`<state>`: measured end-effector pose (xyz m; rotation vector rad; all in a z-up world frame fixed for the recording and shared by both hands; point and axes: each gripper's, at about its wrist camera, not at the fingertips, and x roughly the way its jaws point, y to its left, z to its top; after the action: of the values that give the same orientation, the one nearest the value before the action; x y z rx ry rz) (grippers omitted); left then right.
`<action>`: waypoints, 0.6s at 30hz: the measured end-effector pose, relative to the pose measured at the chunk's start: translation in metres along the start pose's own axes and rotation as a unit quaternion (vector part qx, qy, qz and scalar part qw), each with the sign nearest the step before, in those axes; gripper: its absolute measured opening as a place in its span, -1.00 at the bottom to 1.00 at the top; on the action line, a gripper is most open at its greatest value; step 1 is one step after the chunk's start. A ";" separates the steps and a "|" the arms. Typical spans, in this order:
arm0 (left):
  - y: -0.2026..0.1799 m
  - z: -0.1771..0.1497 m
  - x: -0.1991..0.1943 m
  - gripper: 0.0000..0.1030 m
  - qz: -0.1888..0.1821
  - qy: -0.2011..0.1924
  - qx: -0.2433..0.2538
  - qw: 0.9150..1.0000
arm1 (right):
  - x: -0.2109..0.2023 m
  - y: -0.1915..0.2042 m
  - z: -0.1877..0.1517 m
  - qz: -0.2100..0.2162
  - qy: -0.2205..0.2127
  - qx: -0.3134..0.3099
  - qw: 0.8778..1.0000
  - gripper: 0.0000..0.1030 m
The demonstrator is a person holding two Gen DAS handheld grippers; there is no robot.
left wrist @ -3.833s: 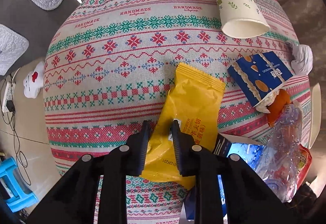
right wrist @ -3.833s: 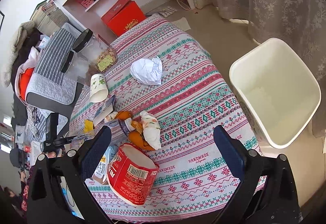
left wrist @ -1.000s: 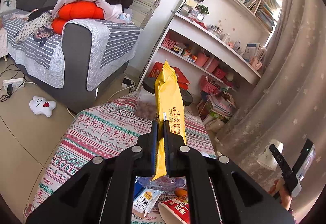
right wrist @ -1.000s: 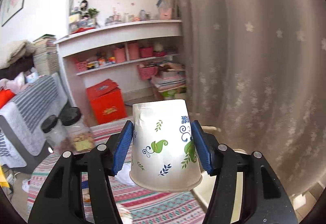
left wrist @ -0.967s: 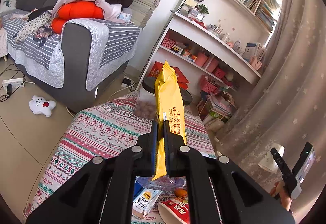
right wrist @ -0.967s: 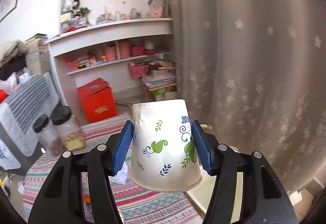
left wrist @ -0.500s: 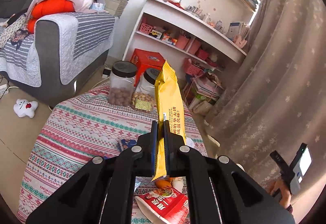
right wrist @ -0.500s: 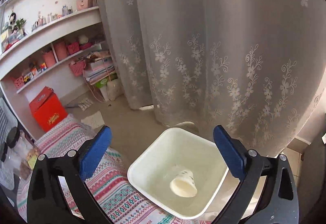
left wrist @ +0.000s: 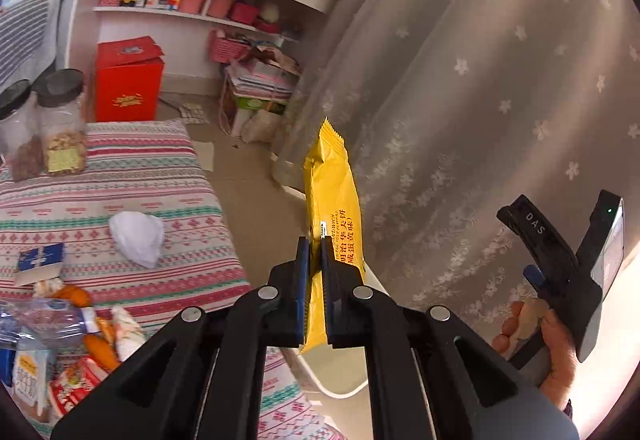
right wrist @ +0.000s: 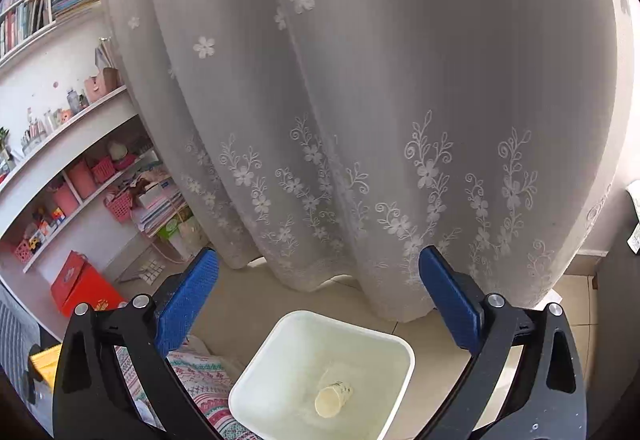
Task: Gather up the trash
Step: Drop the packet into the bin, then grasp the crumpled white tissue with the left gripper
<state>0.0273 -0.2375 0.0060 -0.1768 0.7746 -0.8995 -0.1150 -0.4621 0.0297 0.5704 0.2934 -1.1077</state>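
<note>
One item binned so far: cup lying on its side at the bottom of bin, nothing else in there. Right gripper above the bin, jaws spread wide, just opened to full, nothing between them. Left gripper clamped tight on wrapper, held upright by its lower part, beside the curtain and, judging by the white rim under the jaws, near the bin but not yet over it. Wrapper likely next in.

Plenty left on the table: crumpled tissue, blue carton, orange peel, plastic bottle, red tub and more packaging at the near edge. Two jars at the far end, probably not trash.

Left wrist view alone shows the leftover pile, plus the person's hand on the right tool. Right wrist view alone shows the bin's inside and the cup; only a yellow sliver at its left edge, most likely the wrapper.
</note>
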 end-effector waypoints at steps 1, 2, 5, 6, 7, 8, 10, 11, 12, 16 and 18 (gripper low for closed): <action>-0.010 -0.003 0.018 -0.85 -0.013 0.019 0.003 1.000 | 0.002 -0.003 0.002 -0.002 0.002 0.007 1.000 0.86; -0.018 -0.006 0.038 -0.80 -0.020 0.045 0.006 0.999 | 0.002 -0.006 0.003 -0.004 0.001 0.014 1.000 0.86; -0.030 -0.021 0.078 0.03 0.003 0.108 0.012 0.994 | 0.002 -0.012 0.006 -0.001 0.001 0.026 1.000 0.86; -0.030 -0.023 0.081 0.03 0.007 0.115 0.021 0.993 | 0.002 -0.012 0.005 0.005 0.005 0.027 1.000 0.86; -0.028 -0.023 0.082 0.04 0.014 0.121 0.034 0.992 | 0.002 -0.012 0.004 0.012 0.011 0.027 1.000 0.86; -0.022 -0.021 0.082 0.06 0.030 0.128 0.051 0.990 | 0.003 -0.009 0.002 0.021 0.018 0.024 0.999 0.86; 0.000 -0.008 0.084 0.27 0.092 0.144 0.086 0.982 | 0.004 -0.002 -0.002 0.041 0.038 0.018 0.998 0.86; 0.019 0.001 0.085 0.35 0.121 0.161 0.092 0.975 | 0.005 0.002 -0.004 0.051 0.047 0.016 0.997 0.86; 0.040 0.011 0.087 0.38 0.144 0.178 0.085 0.970 | 0.005 0.006 -0.006 0.059 0.054 0.016 0.997 0.86; 0.137 0.035 0.090 0.38 0.213 0.207 -0.050 0.953 | 0.004 0.021 -0.012 0.088 0.075 0.012 0.993 0.86; 0.177 0.031 0.092 0.38 0.207 0.191 -0.145 0.948 | 0.004 0.027 -0.015 0.097 0.084 0.010 0.992 0.87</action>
<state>0.1955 -0.2010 -0.0998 -0.0917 1.2546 -0.4171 -0.0877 -0.4477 0.0228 0.6972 0.3647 -0.8781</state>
